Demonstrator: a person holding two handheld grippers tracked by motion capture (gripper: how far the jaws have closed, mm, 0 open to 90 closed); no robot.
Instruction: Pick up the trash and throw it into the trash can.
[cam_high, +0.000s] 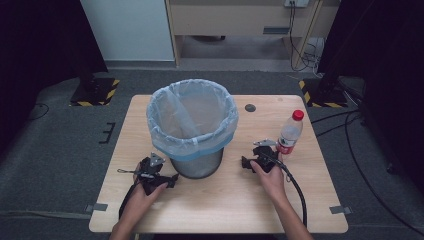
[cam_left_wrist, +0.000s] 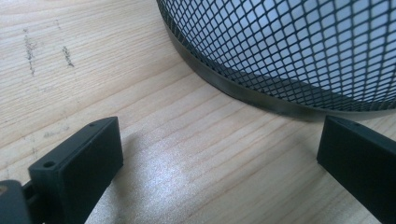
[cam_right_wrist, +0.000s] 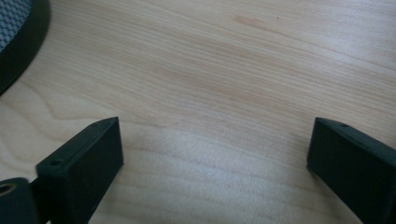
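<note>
While both rest on the bench (cam_high: 220, 200), the left gripper (cam_left_wrist: 219, 154) and right gripper (cam_right_wrist: 215, 154) stand with jaws wide apart, empty. The mesh bin (cam_high: 196, 165) is the landmark: left gripper just beside its base, right gripper near its other side. The bottle (cam_high: 290, 134) stands upright beyond the right gripper.
</note>
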